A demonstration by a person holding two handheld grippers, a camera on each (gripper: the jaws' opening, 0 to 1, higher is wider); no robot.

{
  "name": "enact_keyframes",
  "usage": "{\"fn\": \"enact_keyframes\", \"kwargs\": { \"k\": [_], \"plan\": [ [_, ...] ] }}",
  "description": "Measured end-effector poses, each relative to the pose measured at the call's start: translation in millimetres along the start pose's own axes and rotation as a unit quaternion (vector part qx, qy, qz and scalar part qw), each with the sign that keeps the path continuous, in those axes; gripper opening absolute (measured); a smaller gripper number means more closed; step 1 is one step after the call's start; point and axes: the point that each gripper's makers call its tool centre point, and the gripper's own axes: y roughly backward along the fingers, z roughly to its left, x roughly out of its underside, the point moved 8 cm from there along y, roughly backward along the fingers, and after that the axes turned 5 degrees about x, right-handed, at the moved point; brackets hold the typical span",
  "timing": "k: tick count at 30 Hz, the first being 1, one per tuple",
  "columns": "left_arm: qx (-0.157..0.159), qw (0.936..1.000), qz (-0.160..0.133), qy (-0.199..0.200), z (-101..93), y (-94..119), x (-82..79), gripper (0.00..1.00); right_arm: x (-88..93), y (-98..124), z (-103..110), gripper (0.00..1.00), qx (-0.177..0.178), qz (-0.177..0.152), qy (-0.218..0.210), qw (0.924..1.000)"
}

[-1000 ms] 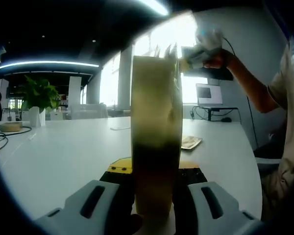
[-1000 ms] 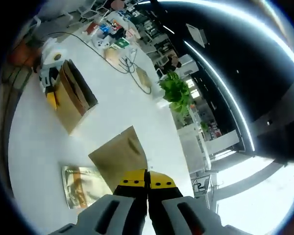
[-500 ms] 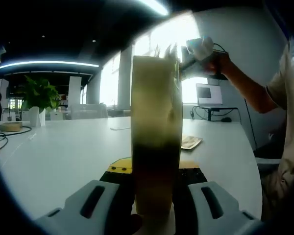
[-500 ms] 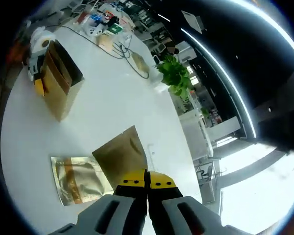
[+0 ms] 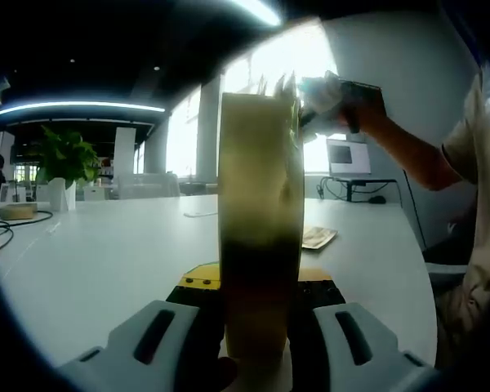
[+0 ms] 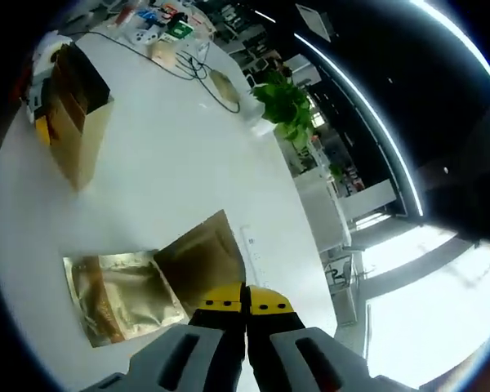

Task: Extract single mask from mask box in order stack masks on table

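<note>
In the left gripper view the left gripper [image 5: 253, 314] has its grey jaws with yellow-and-black tips pressed against the two sides of a tall, upright tan cardboard mask box [image 5: 260, 220], which stands on the white table [image 5: 106, 261] with pale mask edges poking out of its open top. Past the box, a flat gold foil packet [image 5: 319, 237] lies on the table, and above the box's top right corner a person's hand [image 5: 367, 102] holds the right gripper [image 5: 331, 91]. A green potted plant in a white pot [image 5: 63, 167] stands far off at the left. In the right gripper view the right gripper [image 6: 245, 306] looks down on the table from above, its yellow-tipped jaws closed tight on a flat brown-gold mask pouch [image 6: 202, 257] — the pouch hangs from the tips over the table. Just left of it the gold foil packet [image 6: 121, 292] lies flat on the white table [image 6: 171, 155], and the mask box [image 6: 72, 110] stands well apart at the upper left, the left gripper beside it
</note>
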Motion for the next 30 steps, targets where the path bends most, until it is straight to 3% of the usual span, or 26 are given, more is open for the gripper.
{"fn": "enact_keyframes", "kwargs": {
  "k": [2, 12, 30],
  "plan": [
    [0.0, 1.0, 0.0, 0.0, -0.3, 0.0, 0.0, 0.19, 0.2, -3.7, 0.1, 0.0, 0.009, 0.01, 0.017, 0.9998],
    [0.001, 1.0, 0.0, 0.0, 0.0, -0.3, 0.4, 0.19, -1.7, -19.4, 6.4, 0.0, 0.0, 0.014, 0.01, 0.9999],
    [0.0, 1.0, 0.0, 0.0, -0.3, -0.7, 0.3, 0.19, -2.6, 6.5, 35.7, 0.0, -0.008, 0.013, 0.042, 0.999]
  ]
}}
